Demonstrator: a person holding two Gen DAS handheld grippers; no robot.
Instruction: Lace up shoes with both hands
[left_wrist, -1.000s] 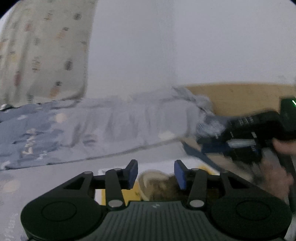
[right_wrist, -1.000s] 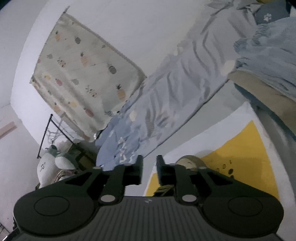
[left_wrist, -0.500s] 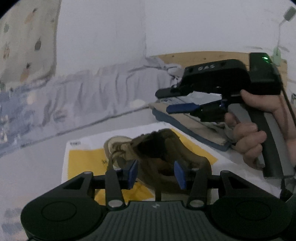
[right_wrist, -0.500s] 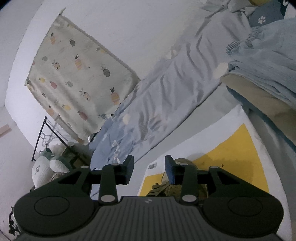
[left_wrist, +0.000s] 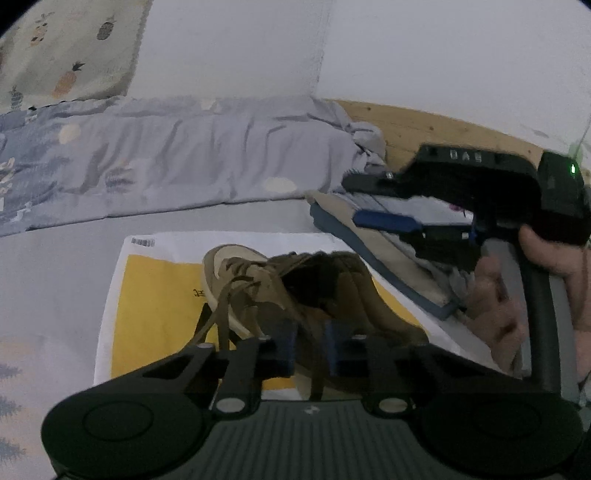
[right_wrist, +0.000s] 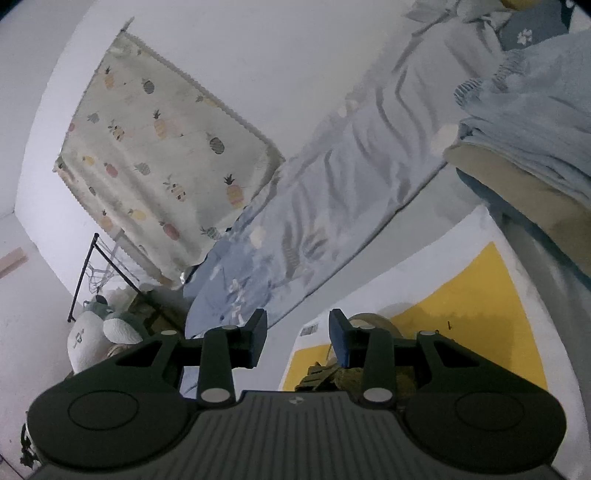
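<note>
Left wrist: olive shoe (left_wrist: 314, 291) centre frame on yellow sheet (left_wrist: 159, 295); left gripper (left_wrist: 309, 349) nearly clenched around lace strand (left_wrist: 317, 376), contact uncertain. Right gripper (left_wrist: 384, 221) right of frame.
Right wrist: right gripper (right_wrist: 297, 338) released, shoe (right_wrist: 332, 374) low centre. Advice: confirm pinch, pull lace straight.

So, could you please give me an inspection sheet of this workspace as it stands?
Surface: grey bed sheet with a yellow and white mat laid on it.
Job's things: brown shoe on the mat, its laces loose and trailing off its side.
Clutter: folded clothes stacked beside the mat.
Grippers: left gripper open, low over the shoe, a lace between its pads; right gripper open, empty, held in a hand.
Cables: nothing seen.
Surroundings: rumpled blue bedding, pineapple-print curtain, wooden headboard, plush toy.
</note>
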